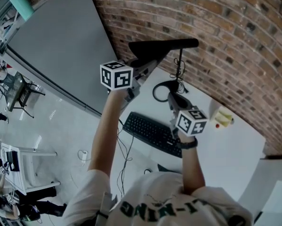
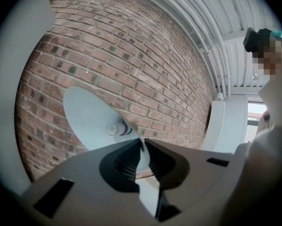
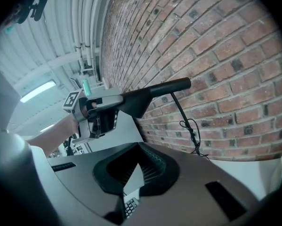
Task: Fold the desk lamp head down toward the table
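Item: lamp head (image 1: 165,45), black shade, riding high and roughly level over the far edge of the counter (image 1: 235,147), its long axis running along the brick wall (image 1: 235,41). A thin stem (image 1: 181,60) is dropping from the head's right end to a ring base (image 1: 160,89) standing near that far edge. Left tongs (image 1: 148,62) are reaching up to the head's broad left end. In the left gripper view they (image 2: 141,144) are pinching nearly shut on the shade's thin rim, with the pale underside (image 2: 86,114) and bulb (image 2: 116,128) facing the camera. Right tongs (image 1: 171,97) are hanging low beside the base, between it and the keyboard (image 1: 152,131). In the right gripper view they (image 3: 141,149) are showing tips drawn together with nothing gripped, only counter and keys in the gap behind them, while the head (image 3: 155,89) is sitting above and ahead. Judgement: the left hand is the one on the head, at the end farthest from the stem joint, so the fold is likely asking for that end to be swung down toward the counter; the right hand is lying nearer the base, placed to steady it.
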`<state>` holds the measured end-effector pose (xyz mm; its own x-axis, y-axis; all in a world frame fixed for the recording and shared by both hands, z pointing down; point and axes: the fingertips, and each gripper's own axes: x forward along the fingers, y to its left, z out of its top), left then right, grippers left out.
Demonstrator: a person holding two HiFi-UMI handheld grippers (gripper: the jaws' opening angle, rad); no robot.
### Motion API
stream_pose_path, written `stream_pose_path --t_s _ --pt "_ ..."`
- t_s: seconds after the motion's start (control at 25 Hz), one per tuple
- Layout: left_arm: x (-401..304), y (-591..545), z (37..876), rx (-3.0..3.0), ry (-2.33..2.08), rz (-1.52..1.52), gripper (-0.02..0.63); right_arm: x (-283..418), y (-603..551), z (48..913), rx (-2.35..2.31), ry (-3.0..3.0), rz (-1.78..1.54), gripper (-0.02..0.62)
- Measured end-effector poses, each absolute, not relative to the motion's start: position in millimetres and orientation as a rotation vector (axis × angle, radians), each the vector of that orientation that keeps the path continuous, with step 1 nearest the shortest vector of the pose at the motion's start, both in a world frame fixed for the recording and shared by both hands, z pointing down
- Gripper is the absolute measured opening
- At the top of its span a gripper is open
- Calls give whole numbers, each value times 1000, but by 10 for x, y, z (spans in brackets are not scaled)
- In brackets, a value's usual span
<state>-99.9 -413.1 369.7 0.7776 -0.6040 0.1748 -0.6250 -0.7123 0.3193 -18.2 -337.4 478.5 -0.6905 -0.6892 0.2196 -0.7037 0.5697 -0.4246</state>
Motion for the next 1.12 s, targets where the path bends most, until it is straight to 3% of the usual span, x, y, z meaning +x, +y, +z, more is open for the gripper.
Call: stream_pose_path --t_s 1.12 --pt "-963 -4130 4335 2482 -884 20 11 -103 -3395 4975 1218 -2747 815 -6"
